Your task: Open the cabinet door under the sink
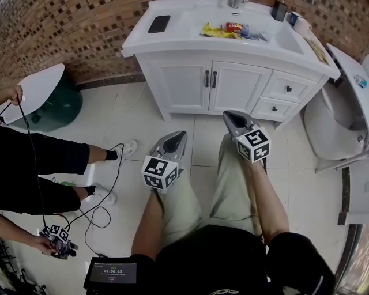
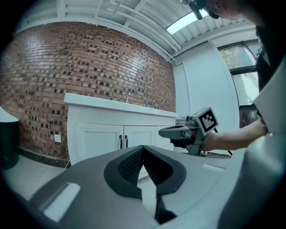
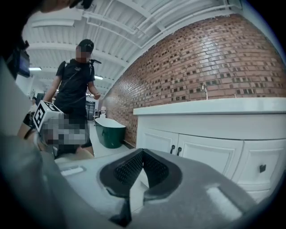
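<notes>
- Two cabinet doors under the white counter are both shut. Their dark handles sit side by side at the centre seam, well apart from either gripper.
- Left gripper: jaws together, pads meeting at the tips, nothing between them. It is held above the person's left thigh and aimed at the cabinet.
- Right gripper: jaws fully closed and empty. It is somewhat nearer the cabinet than the left one.
- The sink basin is hard to make out in the head view because yellow wrappers lie across it. The faucet is cut off at the top edge.
- A dark phone lies on the counter's left end.
- The toilet at the right is partly cut off by the frame edge.
- A bystander stands at the left. The head view shows only legs and hands, one of which holds a cabled device.
- In the right gripper view, the left gripper lies mostly under a mosaic patch. Only its marker cube shows.
</notes>
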